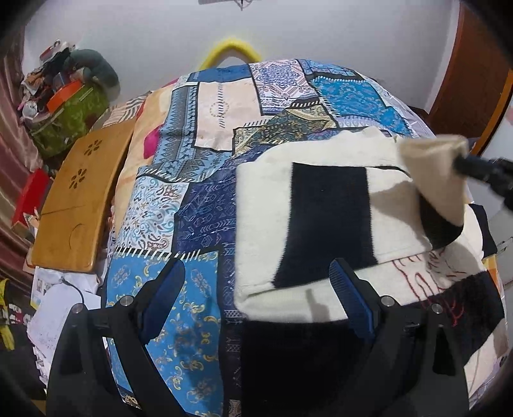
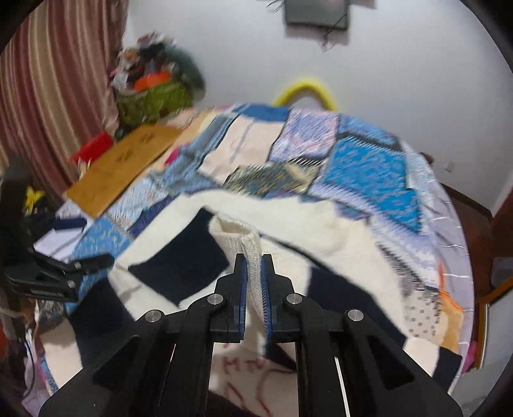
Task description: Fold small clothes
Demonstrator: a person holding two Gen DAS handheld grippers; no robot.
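The sweater, cream with dark blocks, is lying spread on the patchwork bedspread of a bed, taking up the near right part of it. The left gripper is hovering above the sweater's near left edge with its jaws standing wide, nothing between them; one blue pad is over bare bedspread, the other over the knit.

The left wrist view is catching what the other cannot frame whole: the right gripper coming in from the right edge, a cream sleeve pulled up off the sweater and hanging from its tip in a folded cone. It is also showing red stitching on the sweater's near part and a wooden board lying off the bedspread's left side.

Over on the right wrist view, blurred by motion, the grip itself is showing close up: the right gripper is pinching the ribbed cuff of that sleeve, jaws narrow and pressing on both sides of the knit. This view is also picking up the left gripper at the left edge, plus a striped curtain and a dark screen up on the wall. A yellow hoop is peeking over the bed's far edge in both.
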